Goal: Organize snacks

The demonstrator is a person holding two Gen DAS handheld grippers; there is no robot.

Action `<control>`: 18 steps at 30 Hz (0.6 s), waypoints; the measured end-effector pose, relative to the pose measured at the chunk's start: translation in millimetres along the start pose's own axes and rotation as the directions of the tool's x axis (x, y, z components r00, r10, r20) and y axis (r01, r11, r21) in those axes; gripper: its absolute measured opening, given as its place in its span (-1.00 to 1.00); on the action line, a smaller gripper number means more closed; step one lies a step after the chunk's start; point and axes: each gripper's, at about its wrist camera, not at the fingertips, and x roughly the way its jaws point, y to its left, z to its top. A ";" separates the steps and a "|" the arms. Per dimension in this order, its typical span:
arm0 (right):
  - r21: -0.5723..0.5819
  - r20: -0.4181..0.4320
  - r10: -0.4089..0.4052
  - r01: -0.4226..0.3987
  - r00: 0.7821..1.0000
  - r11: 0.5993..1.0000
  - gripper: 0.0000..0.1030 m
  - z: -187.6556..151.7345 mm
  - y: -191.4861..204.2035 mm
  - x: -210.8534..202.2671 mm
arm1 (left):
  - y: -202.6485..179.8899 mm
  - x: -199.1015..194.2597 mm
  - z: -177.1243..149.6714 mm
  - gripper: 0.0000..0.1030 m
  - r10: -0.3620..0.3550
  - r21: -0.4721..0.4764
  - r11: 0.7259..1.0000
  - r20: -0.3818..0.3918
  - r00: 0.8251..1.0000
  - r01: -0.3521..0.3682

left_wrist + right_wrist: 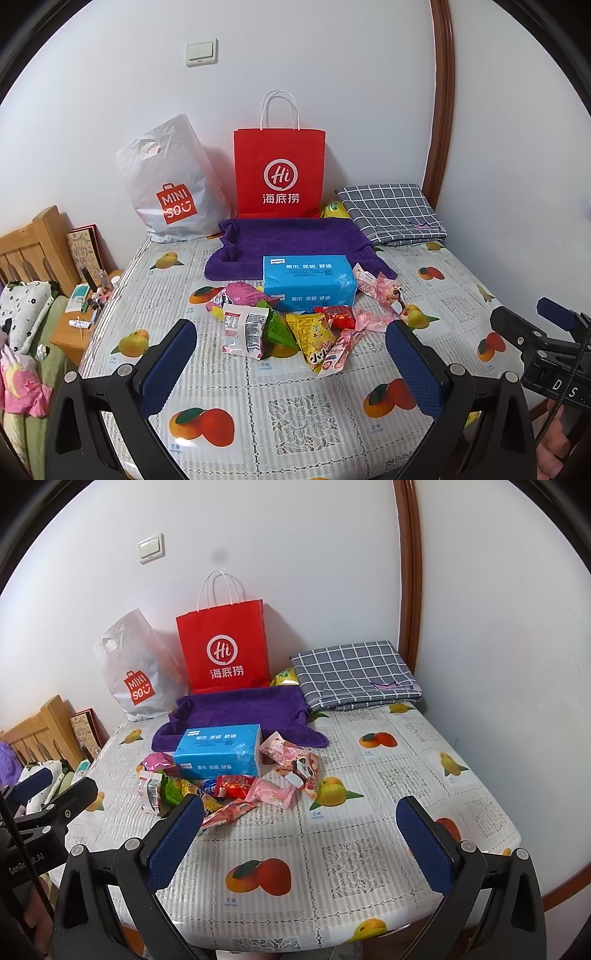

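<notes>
both tongs are hovering above the near part of the table (pixel 258 406), each with its blue pads spread wide apart and gripping nothing. left gripper (pixel 291 362) is pointing at the snack pile (pixel 295 328), which is lying between its pads in the left wrist view. right gripper (pixel 301 840) is hanging over bare fruit-print cloth, with the pile just beyond its left pad.

going left to right across the left wrist view: a wooden headboard (pixel 33 243) and a nightstand (pixel 79 325) with small bottles are standing beside the table's left edge. a white bag (pixel 170 184) is leaning against the wall at the far left of the table. a red bag (pixel 279 171) is standing upright beside it, handles up. a purple towel (pixel 295 240) is lying in front of both bags. a blue tissue pack (pixel 308 280) is resting on the towel's near edge, touching the pile.

within the pile, a white packet (pixel 243 328) is lying at the left, a green packet (pixel 280 328) next to it, then a yellow packet (pixel 314 336), a red packet (pixel 338 315) and pink wrappers (pixel 380 291) at the right. a checked cloth (pixel 391 214), folded, is lying at the far right corner, well apart from the pile. a yellow item (pixel 334 208) is showing between the red bag and the checked cloth; what it is cannot be told.
</notes>
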 end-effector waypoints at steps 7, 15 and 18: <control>-0.001 0.001 0.002 -0.002 1.000 1.000 0.99 -0.4 2.1 0.6 | 0.6 0.1 0.4 0.99 0.003 -0.001 1.000 0.000 1.000 -0.003; -0.001 0.007 0.005 -0.005 1.000 1.000 0.99 -1.4 2.8 -1.0 | 1.9 -0.2 0.8 0.99 0.004 -0.004 1.000 -0.001 1.000 -0.004; -0.002 0.008 0.005 -0.005 1.000 1.000 0.99 -1.1 2.4 -1.2 | 2.1 -0.4 0.6 0.99 0.004 -0.005 1.000 -0.001 1.000 -0.004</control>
